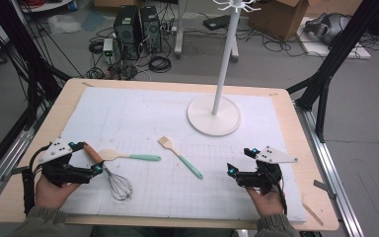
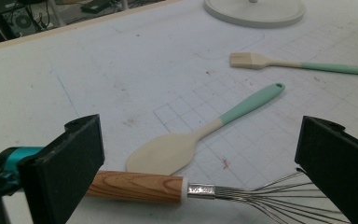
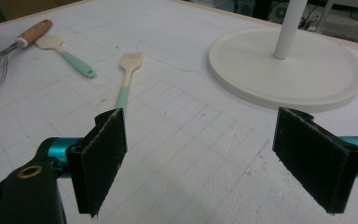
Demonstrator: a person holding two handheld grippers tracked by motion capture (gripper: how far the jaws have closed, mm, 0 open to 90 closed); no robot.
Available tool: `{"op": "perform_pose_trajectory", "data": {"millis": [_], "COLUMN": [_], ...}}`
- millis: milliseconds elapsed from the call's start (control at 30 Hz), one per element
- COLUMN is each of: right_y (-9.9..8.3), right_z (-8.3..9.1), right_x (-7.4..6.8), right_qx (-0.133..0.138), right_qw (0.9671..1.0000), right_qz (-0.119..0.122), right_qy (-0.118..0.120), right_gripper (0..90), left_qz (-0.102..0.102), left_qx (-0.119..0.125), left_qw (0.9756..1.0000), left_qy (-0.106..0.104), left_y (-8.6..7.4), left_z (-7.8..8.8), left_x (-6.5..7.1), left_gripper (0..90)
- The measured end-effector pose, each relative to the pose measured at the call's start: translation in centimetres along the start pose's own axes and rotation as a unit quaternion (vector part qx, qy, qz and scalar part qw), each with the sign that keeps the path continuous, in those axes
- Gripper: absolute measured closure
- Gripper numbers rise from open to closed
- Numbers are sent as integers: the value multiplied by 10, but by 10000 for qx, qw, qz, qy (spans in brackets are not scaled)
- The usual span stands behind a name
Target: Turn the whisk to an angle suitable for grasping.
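Left gripper (image 1: 86,157) fingers spread around whisk (image 2: 205,191) handle, lying at the surface's 8 o'clock; likely grasp, so close squarely mid-handle. Right gripper (image 1: 240,160) fingers spread, empty, at 4 o'clock.

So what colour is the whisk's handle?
Brown wood grain on the wire whisk's handle, clearest in the left gripper view.

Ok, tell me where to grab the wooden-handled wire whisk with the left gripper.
Grip the wooden-handled wire whisk on its straight, rigid handle, coming down from above. It lies flat between the left gripper's open fingers, and the springy wires would flex. The cream spatula lies close behind.
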State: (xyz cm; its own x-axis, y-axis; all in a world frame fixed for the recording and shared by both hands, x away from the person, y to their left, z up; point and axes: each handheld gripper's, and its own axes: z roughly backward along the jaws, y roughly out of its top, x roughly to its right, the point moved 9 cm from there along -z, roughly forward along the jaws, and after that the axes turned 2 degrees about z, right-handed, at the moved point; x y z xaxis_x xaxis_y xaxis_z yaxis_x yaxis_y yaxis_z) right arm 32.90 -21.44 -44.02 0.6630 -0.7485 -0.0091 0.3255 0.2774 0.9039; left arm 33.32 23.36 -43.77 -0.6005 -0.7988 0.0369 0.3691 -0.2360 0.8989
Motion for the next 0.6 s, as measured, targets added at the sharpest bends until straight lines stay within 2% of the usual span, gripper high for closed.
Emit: {"op": "perform_pose_trajectory", "data": {"millis": [267, 367, 500, 600], "right_y": [-2, -1, -1, 0], "right_z": [-4, -3, -2, -2], "right_x": [0, 0, 0, 0], "right_qx": [-53, -31, -38, -24], "right_qw": [10000, 10000, 10000, 10000], "right_qz": [19, 75, 31, 54], "right_qy": [47, -2, -40, -53], "right_gripper": [163, 163, 163, 163], "left_qz": [-52, -54, -58, -65], "left_qx": [-13, 3, 19, 52], "left_qw": [10000, 10000, 10000, 9999], "left_qy": [-41, -72, -61, -98], "left_y": [1, 1, 1, 2], "left_z": [-2, -1, 2, 5], "left_x": [2, 3, 2, 3], "left_gripper": [19, 29, 30, 69]}}
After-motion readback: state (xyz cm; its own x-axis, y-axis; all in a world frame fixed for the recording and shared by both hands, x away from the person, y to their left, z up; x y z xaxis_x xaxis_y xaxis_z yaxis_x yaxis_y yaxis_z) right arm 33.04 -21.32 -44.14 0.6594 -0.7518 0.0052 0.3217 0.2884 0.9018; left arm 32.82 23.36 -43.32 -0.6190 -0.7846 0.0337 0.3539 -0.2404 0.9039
